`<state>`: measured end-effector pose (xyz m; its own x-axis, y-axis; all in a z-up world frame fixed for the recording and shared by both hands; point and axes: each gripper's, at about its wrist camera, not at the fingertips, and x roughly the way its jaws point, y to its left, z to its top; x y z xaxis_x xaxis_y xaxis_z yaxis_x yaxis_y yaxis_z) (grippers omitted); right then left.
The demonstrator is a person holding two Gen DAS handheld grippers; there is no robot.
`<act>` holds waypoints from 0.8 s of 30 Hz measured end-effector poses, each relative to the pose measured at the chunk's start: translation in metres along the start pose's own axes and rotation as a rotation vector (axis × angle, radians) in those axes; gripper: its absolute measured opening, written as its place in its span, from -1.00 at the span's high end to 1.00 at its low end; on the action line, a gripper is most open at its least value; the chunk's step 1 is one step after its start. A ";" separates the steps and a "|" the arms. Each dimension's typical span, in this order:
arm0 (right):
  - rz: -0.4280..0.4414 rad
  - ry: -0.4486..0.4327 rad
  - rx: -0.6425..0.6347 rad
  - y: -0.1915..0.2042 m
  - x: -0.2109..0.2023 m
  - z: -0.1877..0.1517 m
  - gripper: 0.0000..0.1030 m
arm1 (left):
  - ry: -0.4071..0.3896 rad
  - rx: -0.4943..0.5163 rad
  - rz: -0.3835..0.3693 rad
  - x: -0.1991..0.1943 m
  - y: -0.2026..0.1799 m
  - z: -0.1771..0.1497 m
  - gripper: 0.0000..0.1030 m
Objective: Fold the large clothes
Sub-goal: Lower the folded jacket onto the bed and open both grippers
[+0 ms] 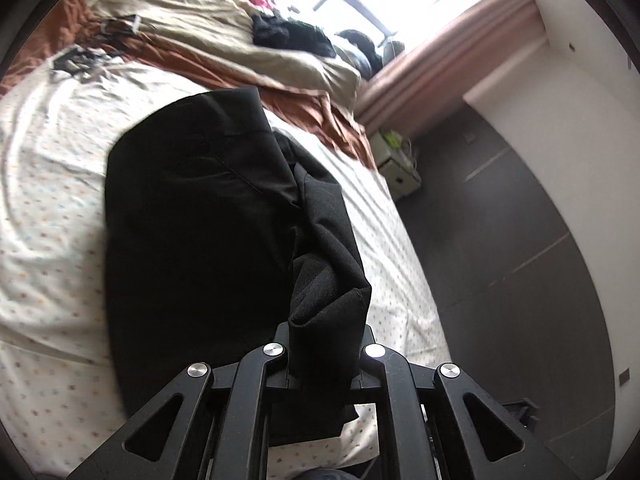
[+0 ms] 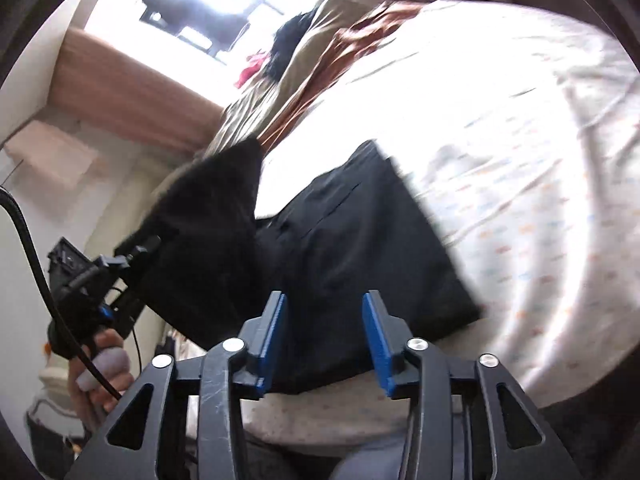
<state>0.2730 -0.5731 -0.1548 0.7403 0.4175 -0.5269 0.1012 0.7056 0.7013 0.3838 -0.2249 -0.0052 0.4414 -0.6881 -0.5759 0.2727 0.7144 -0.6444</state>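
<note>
A large black garment lies partly folded on the spotted bed sheet. My left gripper is shut on a bunched edge of it, and that fabric rises from the bed into the jaws. In the right wrist view the same garment lies flat ahead. One part of it hangs lifted at the left, where a hand holds the left gripper. My right gripper hovers just above the garment's near edge. Its blue pads stand apart with nothing pressed between them.
A beige duvet and a rust blanket are bunched at the far end of the bed, with dark and red clothes piled on them. A white box sits on the dark floor beside the bed, under a curtained window.
</note>
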 end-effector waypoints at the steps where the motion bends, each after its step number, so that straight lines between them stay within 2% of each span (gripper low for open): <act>1: -0.010 -0.011 0.017 -0.008 -0.008 0.002 0.18 | 0.021 0.004 0.000 0.013 -0.003 -0.002 0.82; 6: -0.054 -0.036 0.081 -0.041 -0.028 0.001 0.17 | 0.128 0.021 0.011 0.067 -0.014 -0.017 0.82; 12: -0.055 -0.029 0.124 -0.059 -0.040 0.001 0.18 | 0.213 0.082 0.039 0.103 -0.033 -0.042 0.80; 14: -0.043 -0.021 0.133 -0.063 -0.041 0.001 0.18 | 0.229 0.118 0.043 0.107 -0.041 -0.048 0.70; 15: -0.035 -0.016 0.133 -0.064 -0.038 0.004 0.17 | 0.244 0.141 0.039 0.110 -0.045 -0.051 0.54; 16: -0.018 -0.008 0.133 -0.064 -0.035 0.004 0.17 | 0.258 0.156 0.022 0.111 -0.047 -0.053 0.30; 17: -0.005 0.003 0.135 -0.064 -0.031 0.004 0.11 | 0.272 0.164 -0.002 0.111 -0.049 -0.054 0.17; 18: 0.001 0.010 0.136 -0.065 -0.031 0.002 -0.04 | 0.294 0.166 -0.032 0.109 -0.049 -0.056 -0.07; 19: 0.010 0.019 0.137 -0.065 -0.026 0.002 -0.13 | 0.304 0.163 -0.050 0.106 -0.047 -0.055 -0.20; 20: 0.023 0.027 0.139 -0.064 -0.022 0.002 -0.25 | 0.302 0.158 -0.055 0.100 -0.044 -0.054 -0.22; 24: 0.041 0.069 0.134 -0.062 -0.003 0.006 -0.26 | 0.237 0.148 0.003 0.067 -0.023 -0.042 -0.24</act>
<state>0.2688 -0.6213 -0.1937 0.6988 0.4862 -0.5246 0.1624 0.6064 0.7784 0.3713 -0.2932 -0.0503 0.2346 -0.6844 -0.6903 0.4012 0.7150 -0.5726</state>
